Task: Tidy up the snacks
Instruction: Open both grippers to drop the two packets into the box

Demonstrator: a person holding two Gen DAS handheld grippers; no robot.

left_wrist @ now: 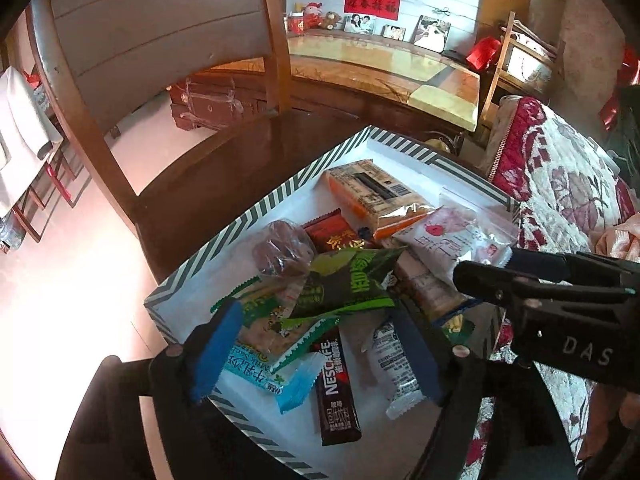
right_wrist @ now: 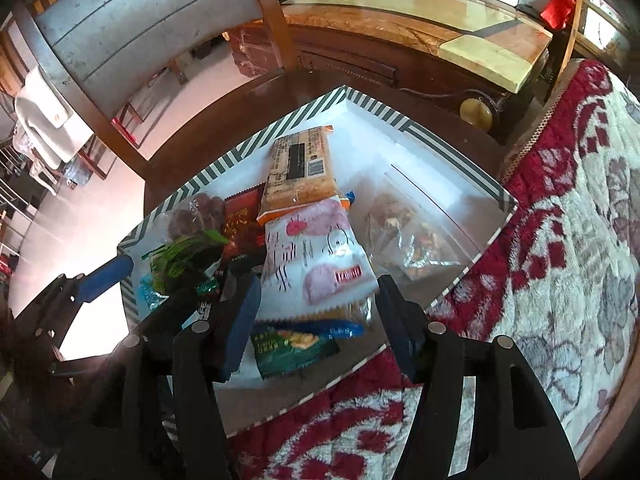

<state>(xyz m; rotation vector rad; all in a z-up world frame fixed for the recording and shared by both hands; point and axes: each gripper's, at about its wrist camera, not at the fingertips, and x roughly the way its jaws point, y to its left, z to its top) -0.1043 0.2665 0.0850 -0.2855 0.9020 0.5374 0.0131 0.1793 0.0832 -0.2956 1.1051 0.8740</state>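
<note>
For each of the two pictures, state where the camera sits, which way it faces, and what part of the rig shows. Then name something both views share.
Left wrist: on the left gripper, facing down into the striped box; its blue pads show, open, with the right gripper alongside.
Right wrist: on the right gripper, facing down over the pink-white packet; pads open, left gripper at the left.
Shared: the box, orange packet, wooden chair.

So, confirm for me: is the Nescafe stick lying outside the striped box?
No. In the left wrist view the Nescafe stick lies inside the striped box, on its white floor near the front rim.
</note>
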